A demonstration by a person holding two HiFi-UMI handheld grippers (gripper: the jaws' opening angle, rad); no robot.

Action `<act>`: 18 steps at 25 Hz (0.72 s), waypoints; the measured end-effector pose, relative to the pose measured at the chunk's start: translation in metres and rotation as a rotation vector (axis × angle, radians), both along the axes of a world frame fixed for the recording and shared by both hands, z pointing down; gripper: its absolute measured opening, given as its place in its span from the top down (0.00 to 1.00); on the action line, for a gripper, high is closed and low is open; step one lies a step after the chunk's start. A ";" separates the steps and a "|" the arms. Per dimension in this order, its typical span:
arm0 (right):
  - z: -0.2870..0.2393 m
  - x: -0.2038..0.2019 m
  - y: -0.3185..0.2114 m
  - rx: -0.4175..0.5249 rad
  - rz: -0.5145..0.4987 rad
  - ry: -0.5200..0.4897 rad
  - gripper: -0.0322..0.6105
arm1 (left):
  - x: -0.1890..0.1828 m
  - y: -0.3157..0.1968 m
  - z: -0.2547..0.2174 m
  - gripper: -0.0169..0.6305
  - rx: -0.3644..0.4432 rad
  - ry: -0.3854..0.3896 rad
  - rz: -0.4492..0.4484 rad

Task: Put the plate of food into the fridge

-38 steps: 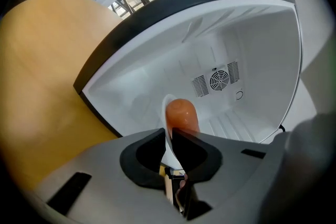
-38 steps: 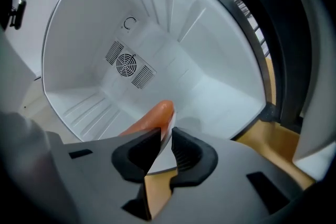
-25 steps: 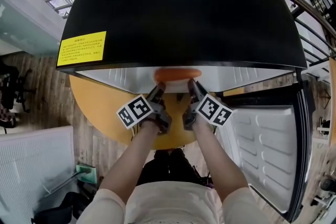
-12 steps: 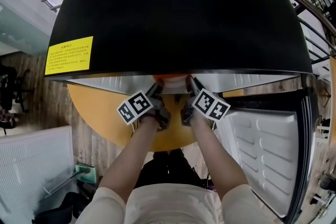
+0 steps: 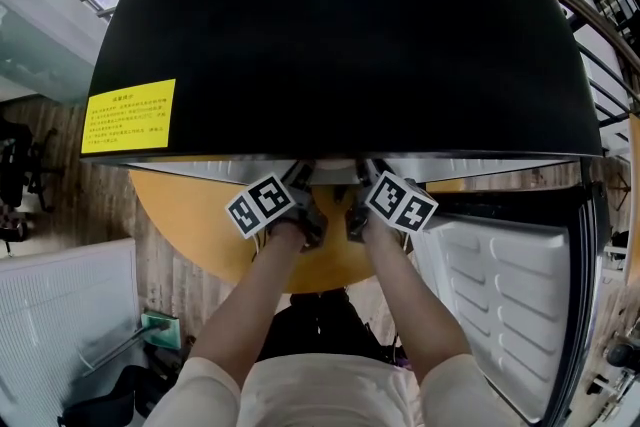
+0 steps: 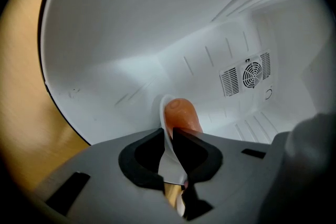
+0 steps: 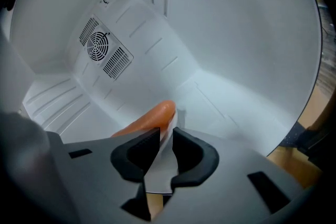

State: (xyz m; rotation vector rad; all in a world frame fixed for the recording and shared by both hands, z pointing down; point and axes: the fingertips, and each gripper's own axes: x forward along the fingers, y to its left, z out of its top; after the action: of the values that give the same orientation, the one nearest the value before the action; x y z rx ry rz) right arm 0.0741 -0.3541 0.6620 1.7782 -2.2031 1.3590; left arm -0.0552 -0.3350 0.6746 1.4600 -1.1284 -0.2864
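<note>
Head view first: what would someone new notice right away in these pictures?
The black fridge fills the head view, a yellow label at its left corner. In the gripper views, the left gripper and the right gripper each have jaws shut on the rim of a white plate carrying orange food, inside the white interior with a round fan vent on the back wall.

Glossy black fridge (image 5: pixel 350 25), smooth white plastic liner (image 6: pixel 131 34), smooth plate (image 6: pixel 170 162), wooden table (image 5: pixel 195 215).
</note>
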 end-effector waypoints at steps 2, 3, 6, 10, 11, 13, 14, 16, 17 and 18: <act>0.000 0.000 0.000 -0.002 -0.003 0.017 0.81 | 0.000 -0.001 0.000 0.88 -0.002 -0.012 0.008; 0.001 0.001 0.000 -0.006 -0.003 0.024 0.81 | 0.001 -0.001 0.000 0.88 -0.005 -0.018 0.012; 0.003 0.001 0.000 -0.019 -0.004 0.038 0.80 | 0.002 -0.001 0.000 0.88 -0.014 -0.031 0.024; 0.006 0.001 0.000 -0.053 -0.016 0.067 0.80 | 0.002 -0.002 0.001 0.88 -0.026 -0.042 0.031; 0.006 0.000 0.000 -0.062 -0.020 0.077 0.80 | 0.002 -0.002 0.001 0.88 -0.030 -0.044 0.034; 0.007 0.000 0.000 -0.075 -0.025 0.088 0.80 | 0.003 -0.002 0.001 0.88 -0.035 -0.046 0.041; 0.007 0.000 0.000 -0.078 -0.028 0.094 0.80 | 0.003 -0.002 0.001 0.88 -0.036 -0.045 0.045; 0.006 0.001 -0.001 -0.076 -0.035 0.118 0.79 | 0.003 -0.002 0.000 0.88 -0.037 -0.046 0.052; 0.006 0.002 -0.001 -0.074 -0.038 0.133 0.78 | 0.003 -0.002 0.000 0.88 -0.039 -0.048 0.055; 0.006 0.002 -0.001 -0.073 -0.041 0.148 0.78 | 0.003 -0.002 0.000 0.87 -0.040 -0.050 0.057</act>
State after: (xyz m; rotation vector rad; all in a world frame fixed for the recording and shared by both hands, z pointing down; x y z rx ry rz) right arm 0.0763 -0.3547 0.6677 1.7379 -2.0757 1.2391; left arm -0.0523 -0.3365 0.6748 1.4681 -1.1243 -0.1871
